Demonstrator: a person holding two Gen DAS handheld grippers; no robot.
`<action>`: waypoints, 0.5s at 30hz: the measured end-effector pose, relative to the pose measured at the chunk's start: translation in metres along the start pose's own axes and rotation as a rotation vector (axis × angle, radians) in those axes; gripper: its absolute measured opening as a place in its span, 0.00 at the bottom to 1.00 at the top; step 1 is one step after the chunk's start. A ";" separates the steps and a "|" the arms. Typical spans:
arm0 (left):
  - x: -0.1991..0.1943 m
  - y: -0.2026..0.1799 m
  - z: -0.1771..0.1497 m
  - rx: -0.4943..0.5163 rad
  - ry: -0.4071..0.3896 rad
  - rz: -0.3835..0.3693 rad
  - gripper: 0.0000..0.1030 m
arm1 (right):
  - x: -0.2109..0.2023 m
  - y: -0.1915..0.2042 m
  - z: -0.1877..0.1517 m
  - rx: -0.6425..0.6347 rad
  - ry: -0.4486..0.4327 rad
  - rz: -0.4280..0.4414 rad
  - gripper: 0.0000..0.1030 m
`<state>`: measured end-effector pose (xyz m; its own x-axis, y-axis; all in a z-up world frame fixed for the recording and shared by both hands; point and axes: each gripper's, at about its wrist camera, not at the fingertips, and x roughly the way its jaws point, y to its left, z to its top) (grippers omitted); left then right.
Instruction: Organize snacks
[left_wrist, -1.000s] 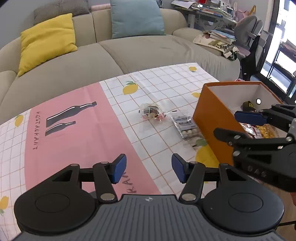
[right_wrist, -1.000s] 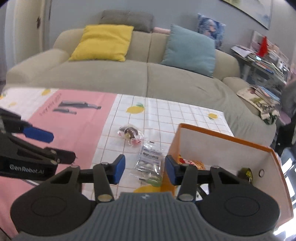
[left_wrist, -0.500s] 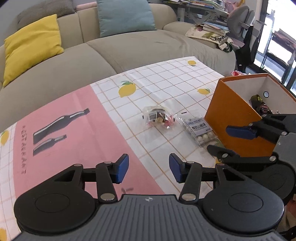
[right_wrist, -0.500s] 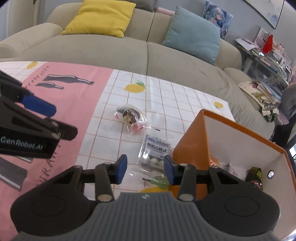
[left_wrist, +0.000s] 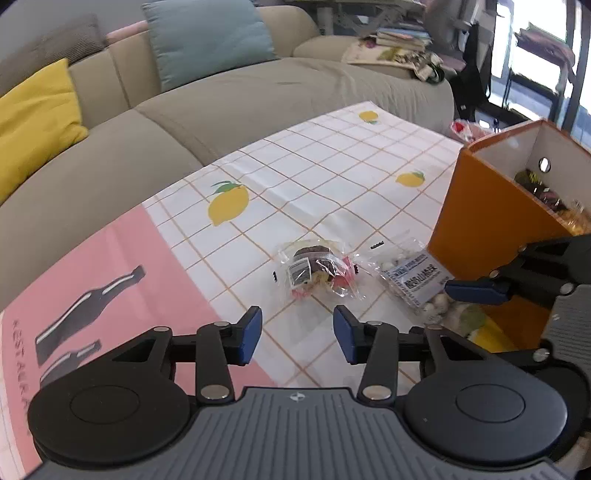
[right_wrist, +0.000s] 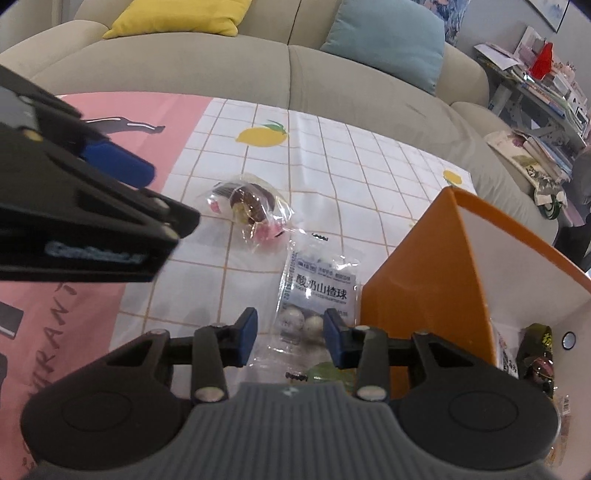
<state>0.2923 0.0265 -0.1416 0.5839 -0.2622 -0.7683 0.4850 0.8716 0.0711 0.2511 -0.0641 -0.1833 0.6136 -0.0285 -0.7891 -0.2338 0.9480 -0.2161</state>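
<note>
A clear-wrapped chocolate cake (left_wrist: 314, 269) and a clear bag of white balls (left_wrist: 413, 280) lie on the checked tablecloth (left_wrist: 332, 177). To their right stands an orange box (left_wrist: 487, 221). My left gripper (left_wrist: 297, 332) hovers just short of the cake, its jaws closing with nothing between them. In the right wrist view my right gripper (right_wrist: 290, 334) is open low over the near end of the bag of balls (right_wrist: 317, 291), whose balls show between the pads, not pressed. The cake (right_wrist: 247, 210) lies further off, with the left gripper (right_wrist: 155, 195) at its left.
The orange box (right_wrist: 417, 280) holds several packets inside its white walls. A beige sofa (left_wrist: 240, 96) with a yellow cushion (left_wrist: 33, 122) and a teal cushion (left_wrist: 207, 40) runs behind the table. A cluttered desk (right_wrist: 546, 85) stands far right.
Both grippers have come down and forward toward the snacks, which now look larger. The left jaws are narrower than before, and the right jaws a little narrower.
</note>
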 end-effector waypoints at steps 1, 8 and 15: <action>0.005 -0.001 0.001 0.016 -0.001 0.000 0.49 | 0.002 -0.001 0.001 0.004 0.002 0.003 0.36; 0.030 -0.004 0.009 0.089 -0.005 0.018 0.34 | 0.006 -0.002 0.000 0.021 -0.008 0.005 0.36; 0.034 -0.009 0.008 0.096 -0.001 0.029 0.06 | 0.003 0.000 -0.003 0.019 -0.027 -0.001 0.23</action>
<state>0.3129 0.0063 -0.1631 0.5996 -0.2376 -0.7642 0.5280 0.8351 0.1547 0.2507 -0.0655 -0.1873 0.6340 -0.0214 -0.7730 -0.2185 0.9539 -0.2056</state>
